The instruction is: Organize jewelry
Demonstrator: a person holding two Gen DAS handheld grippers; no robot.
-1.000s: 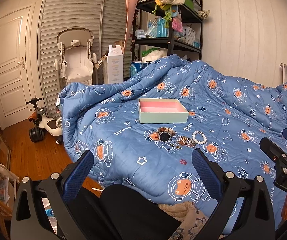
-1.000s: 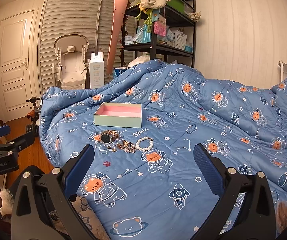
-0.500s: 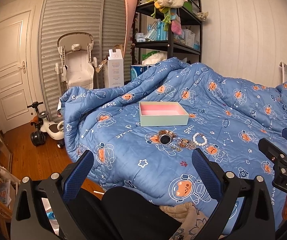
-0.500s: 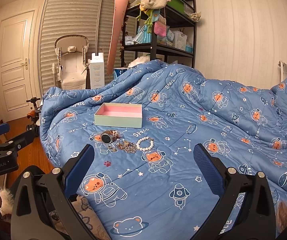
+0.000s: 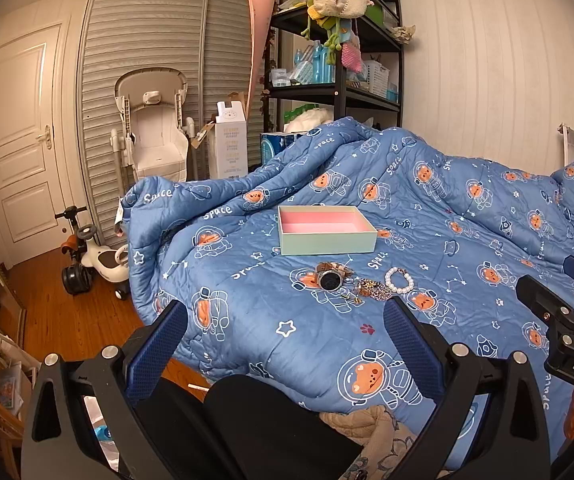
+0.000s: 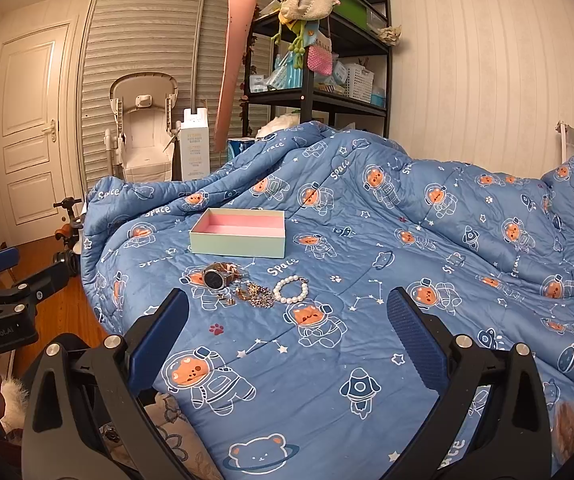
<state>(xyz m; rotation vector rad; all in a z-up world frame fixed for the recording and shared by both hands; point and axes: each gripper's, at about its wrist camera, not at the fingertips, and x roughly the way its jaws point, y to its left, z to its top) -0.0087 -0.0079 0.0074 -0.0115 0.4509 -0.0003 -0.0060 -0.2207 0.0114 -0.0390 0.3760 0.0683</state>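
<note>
A pale green box with a pink inside (image 5: 326, 231) (image 6: 239, 233) sits open on the blue space-print quilt (image 5: 427, 220). In front of it lie a watch (image 5: 330, 278) (image 6: 215, 277), a tangle of gold chain (image 5: 371, 289) (image 6: 255, 295) and a white pearl bracelet (image 5: 399, 281) (image 6: 291, 289). My left gripper (image 5: 285, 344) is open and empty, well short of the jewelry. My right gripper (image 6: 287, 332) is open and empty, a little short of the jewelry on the near side.
A black shelf unit (image 5: 339, 40) with bags and bottles stands behind the bed. A white baby chair (image 5: 155, 140), a carton (image 5: 229, 144) and a ride-on toy (image 5: 95, 256) stand on the wood floor at left. A white door (image 5: 19, 140) is far left.
The left gripper has tilted slightly, so the box and jewelry sit a little lower in its view. The right gripper has barely moved. Nothing was grasped.
</note>
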